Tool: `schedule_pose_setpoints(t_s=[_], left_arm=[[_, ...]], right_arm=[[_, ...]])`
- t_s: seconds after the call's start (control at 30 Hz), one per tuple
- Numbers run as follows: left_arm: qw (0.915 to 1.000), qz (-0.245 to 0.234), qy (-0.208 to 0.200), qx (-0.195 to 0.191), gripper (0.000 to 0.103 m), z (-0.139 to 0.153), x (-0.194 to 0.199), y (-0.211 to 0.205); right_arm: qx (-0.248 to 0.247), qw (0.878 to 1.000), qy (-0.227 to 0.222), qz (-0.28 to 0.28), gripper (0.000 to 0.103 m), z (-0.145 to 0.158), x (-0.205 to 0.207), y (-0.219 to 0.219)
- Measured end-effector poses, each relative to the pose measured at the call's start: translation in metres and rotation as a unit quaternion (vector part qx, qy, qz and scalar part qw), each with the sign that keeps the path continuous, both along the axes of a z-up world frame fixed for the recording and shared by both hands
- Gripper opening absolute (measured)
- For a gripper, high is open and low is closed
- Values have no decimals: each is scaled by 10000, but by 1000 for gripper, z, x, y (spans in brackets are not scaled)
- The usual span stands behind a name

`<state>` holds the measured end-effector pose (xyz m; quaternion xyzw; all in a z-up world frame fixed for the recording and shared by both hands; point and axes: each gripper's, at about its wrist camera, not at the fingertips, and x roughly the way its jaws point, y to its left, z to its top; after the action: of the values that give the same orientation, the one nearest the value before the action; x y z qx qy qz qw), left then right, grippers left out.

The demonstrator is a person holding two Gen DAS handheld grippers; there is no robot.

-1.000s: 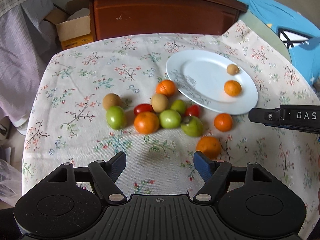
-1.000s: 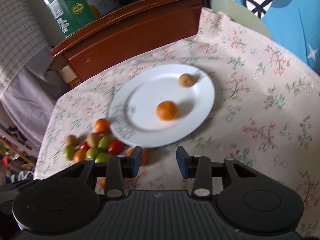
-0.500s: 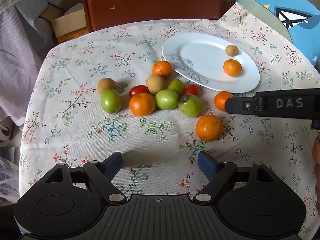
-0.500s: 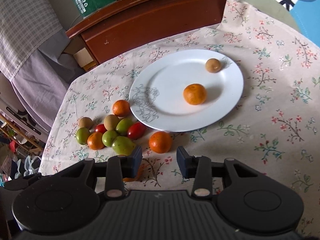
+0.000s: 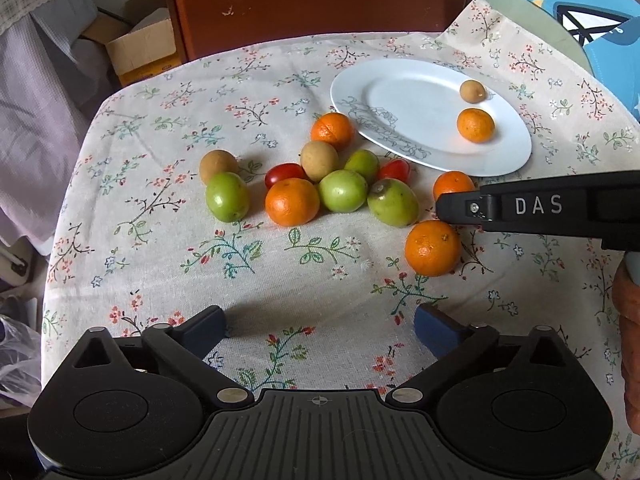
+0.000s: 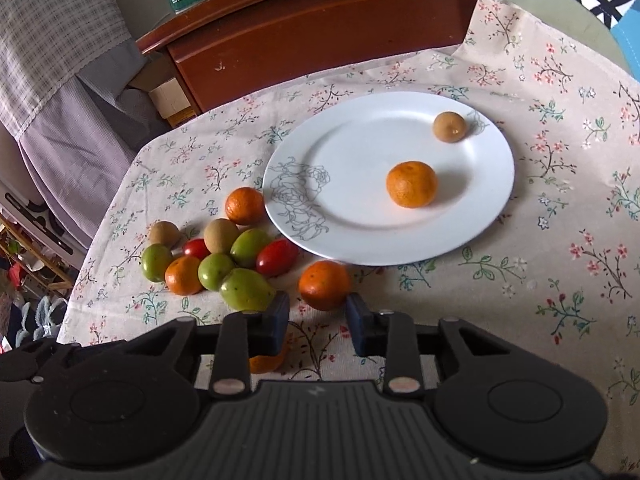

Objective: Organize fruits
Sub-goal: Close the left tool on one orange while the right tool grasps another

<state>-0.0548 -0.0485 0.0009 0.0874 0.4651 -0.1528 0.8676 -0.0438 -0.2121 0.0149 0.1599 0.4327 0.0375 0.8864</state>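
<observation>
A white plate holds an orange and a brown longan. Left of it on the floral cloth lies a cluster of green fruits, red tomatoes, oranges and longans. My right gripper is closing around a small orange beside the plate's near rim, and the fruit's near side sits between the pads. From the left wrist, one of its fingers crosses that orange. My left gripper is opening wide over bare cloth, empty. A bigger orange lies ahead of its right pad.
A dark wooden cabinet stands behind the table, with a cardboard box and hanging cloth to its left. A blue cushion lies at the far right. The cloth drops off at the left table edge. A person's hand shows at the right border.
My left jaws have spread wider. My right gripper has come down and forward onto the small orange beside the plate, and its jaws have narrowed around it.
</observation>
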Motion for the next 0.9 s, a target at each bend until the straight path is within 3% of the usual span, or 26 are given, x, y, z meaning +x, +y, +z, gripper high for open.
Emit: schedule_pose_setpoints(t_s=[0.33, 0.57, 0.67, 0.9], left_arm=[[9999, 1, -84, -80, 103, 2, -1, 0], [9973, -274, -528, -434, 100, 13, -6, -10], [9960, -403, -636, -478, 95, 12, -6, -17], [9924, -734, -713, -690, 71, 7, -4, -30]], right_arm=[[76, 9999, -52, -58, 22, 0, -2, -4], [90, 9999, -11, -61, 14, 11, -9, -12], [285, 9996, 82, -35, 18, 7, -8, -14], [452, 9989, -17, -139, 27, 8, -6, -18]])
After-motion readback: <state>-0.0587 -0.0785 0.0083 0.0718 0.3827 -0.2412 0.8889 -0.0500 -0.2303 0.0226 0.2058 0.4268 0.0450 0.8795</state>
